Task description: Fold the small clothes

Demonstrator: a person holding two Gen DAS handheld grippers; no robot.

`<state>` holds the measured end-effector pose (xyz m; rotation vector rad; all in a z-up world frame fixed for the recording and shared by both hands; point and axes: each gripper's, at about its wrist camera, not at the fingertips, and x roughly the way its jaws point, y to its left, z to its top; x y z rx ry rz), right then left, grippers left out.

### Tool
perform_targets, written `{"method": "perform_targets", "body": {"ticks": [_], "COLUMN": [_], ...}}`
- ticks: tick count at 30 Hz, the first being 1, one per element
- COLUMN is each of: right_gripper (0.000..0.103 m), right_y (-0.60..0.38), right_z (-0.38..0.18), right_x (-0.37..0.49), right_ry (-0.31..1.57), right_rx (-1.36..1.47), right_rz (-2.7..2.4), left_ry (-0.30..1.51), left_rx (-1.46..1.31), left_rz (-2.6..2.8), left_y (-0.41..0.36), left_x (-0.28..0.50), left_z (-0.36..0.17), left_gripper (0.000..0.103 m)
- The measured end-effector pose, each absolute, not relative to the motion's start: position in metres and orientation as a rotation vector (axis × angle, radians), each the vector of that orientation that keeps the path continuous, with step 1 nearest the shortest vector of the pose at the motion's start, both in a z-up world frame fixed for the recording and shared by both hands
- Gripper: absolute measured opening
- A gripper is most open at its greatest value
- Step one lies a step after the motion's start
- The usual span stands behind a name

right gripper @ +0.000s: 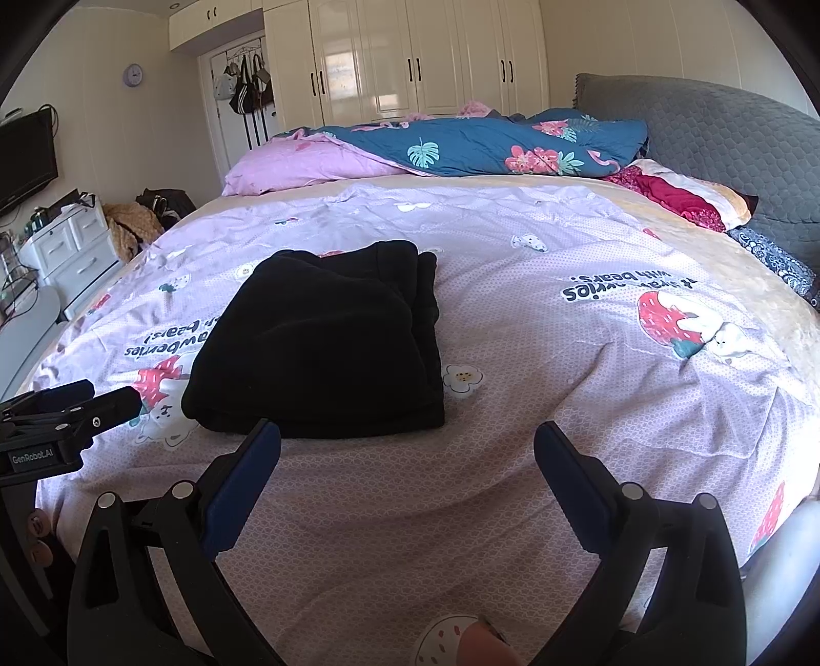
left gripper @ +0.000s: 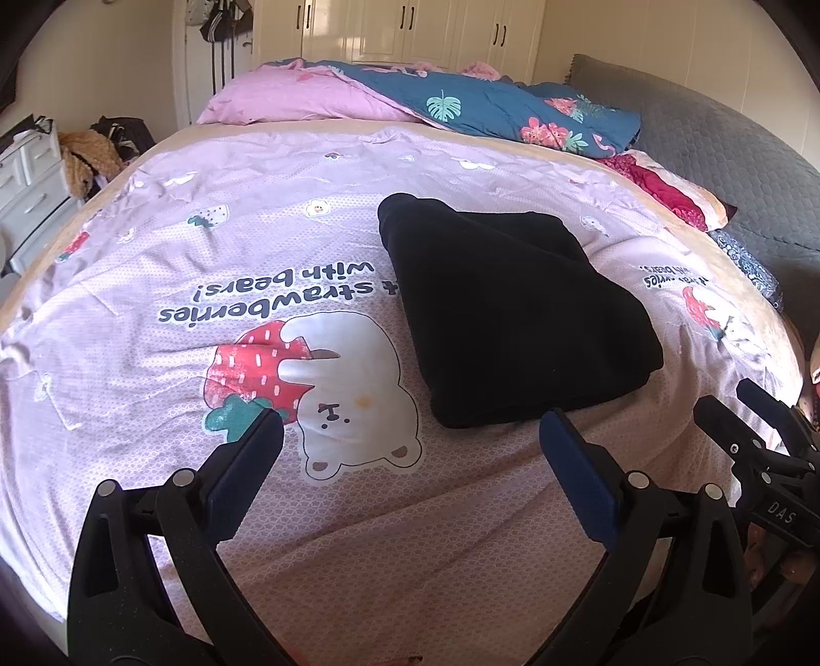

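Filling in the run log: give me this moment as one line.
black garment: folded, on bedspread | left hand-held gripper: open, empty | right hand-held gripper: open, empty

Black garment point(left gripper: 512, 312) hides bedspread lettering point(left gripper: 277, 292)

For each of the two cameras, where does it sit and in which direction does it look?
Left wrist: sits on the open left gripper, faces across the pink printed bedspread toward the white wardrobe; the folded black garment lies ahead-right, the right gripper at the right edge.
Right wrist: sits on the open right gripper, same direction; garment ahead-left, left gripper at the left edge.
Shared: garment, bedspread, wardrobe, blue floral quilt.
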<state>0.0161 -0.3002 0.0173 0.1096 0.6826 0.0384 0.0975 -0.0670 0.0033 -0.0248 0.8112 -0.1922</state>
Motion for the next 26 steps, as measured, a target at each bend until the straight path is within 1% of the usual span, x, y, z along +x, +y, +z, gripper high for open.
{"method": "perform_targets", "body": {"ticks": [10,15,18,21,24,26], "right_gripper": [0.099,0.099,0.099,0.099,0.099,0.099], "right_y": [-0.309,-0.336,-0.374,-0.441,-0.527,-0.600], "right_z": [0.016,0.017,0.021,0.020,0.005,-0.017], "right_x": [0.013,0.006,-0.005,-0.024,-0.052,-0.081], "right_ry": [0.689,0.680,0.666,0.647,0.654,0.706], "right_rx": [0.120,0.169,0.219,0.255,0.295,0.341], "right_rz": [0.024,-0.052,-0.157,-0.361,-0.635,-0.862], "left_ry": [0.843,0.853,0.849,0.877,0.830,0.802], "left_rx": [-0.030,-0.048,-0.071,-0.085,-0.156,-0.170], "left_rz": [-0.177,-0.151,-0.130,-0.053,0.106,0.232], "left_y": [-0.065,-0.058,-0.046,-0.008,0.077,0.132], "left_x": [0.101,0.103,0.107,0.126,0.150,0.159], "left_z": [0.001,0.002,0.008,0.019,0.038,0.042], "left_gripper": [0.094,0.094,0.094,0.094,0.094,0.094]}}
